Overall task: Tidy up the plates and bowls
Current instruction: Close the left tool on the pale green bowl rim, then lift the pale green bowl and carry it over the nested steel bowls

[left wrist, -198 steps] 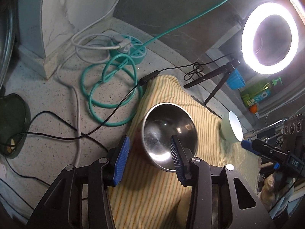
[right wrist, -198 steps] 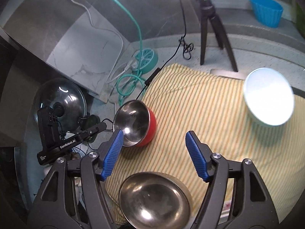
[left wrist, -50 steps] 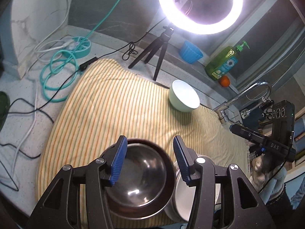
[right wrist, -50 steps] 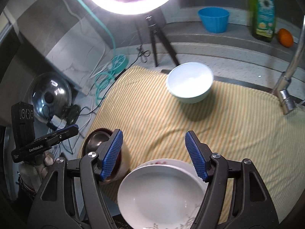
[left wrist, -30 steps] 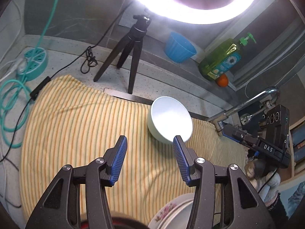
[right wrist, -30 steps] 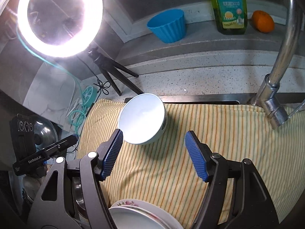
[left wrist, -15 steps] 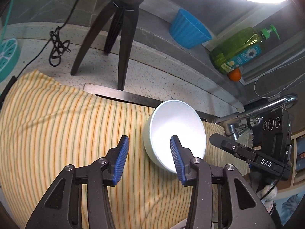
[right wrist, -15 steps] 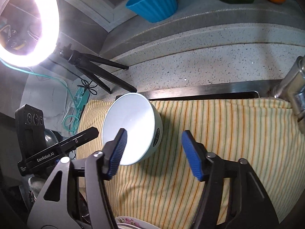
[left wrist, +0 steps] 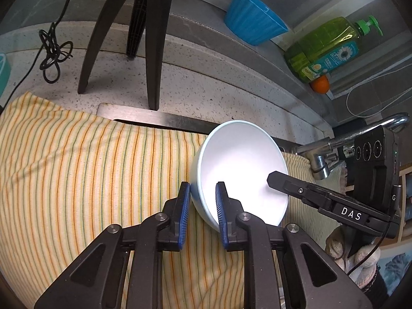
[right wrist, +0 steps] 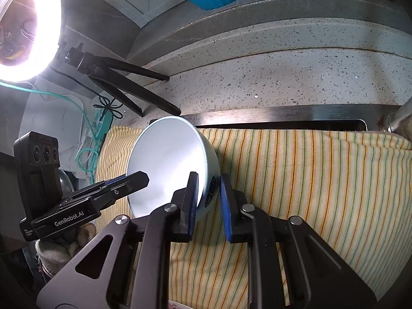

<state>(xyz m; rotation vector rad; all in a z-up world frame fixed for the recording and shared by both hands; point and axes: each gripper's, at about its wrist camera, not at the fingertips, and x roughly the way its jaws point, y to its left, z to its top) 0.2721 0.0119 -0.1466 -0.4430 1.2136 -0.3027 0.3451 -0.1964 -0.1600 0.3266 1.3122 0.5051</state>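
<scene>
A pale blue bowl (left wrist: pixel 242 164) with a white inside lies tilted on the yellow striped cloth (left wrist: pixel 77 167). My left gripper (left wrist: pixel 203 200) is closing on the bowl's left rim, one blue pad outside the wall and one inside, both touching it. In the right wrist view the same bowl (right wrist: pixel 167 154) has my right gripper (right wrist: pixel 209 198) clamped on its right rim, the wall pinched between the pads. Each view shows the other gripper's black finger (left wrist: pixel 280 179) (right wrist: pixel 136 179) reaching over the opposite rim.
A black tripod (left wrist: pixel 144 38) with a lit ring light (right wrist: pixel 25 25) stands behind the cloth. On the back ledge are a blue cup (left wrist: pixel 252 20), a green soap bottle (left wrist: pixel 327 46) and an orange (left wrist: pixel 320 85). A faucet (left wrist: pixel 347 139) juts in at the right. A steel sink edge (right wrist: pixel 283 122) borders the cloth.
Both grippers came down and forward onto the bowl and narrowed from wide apart to pinching its rim on opposite sides. The plates and steel bowl have dropped out of view.
</scene>
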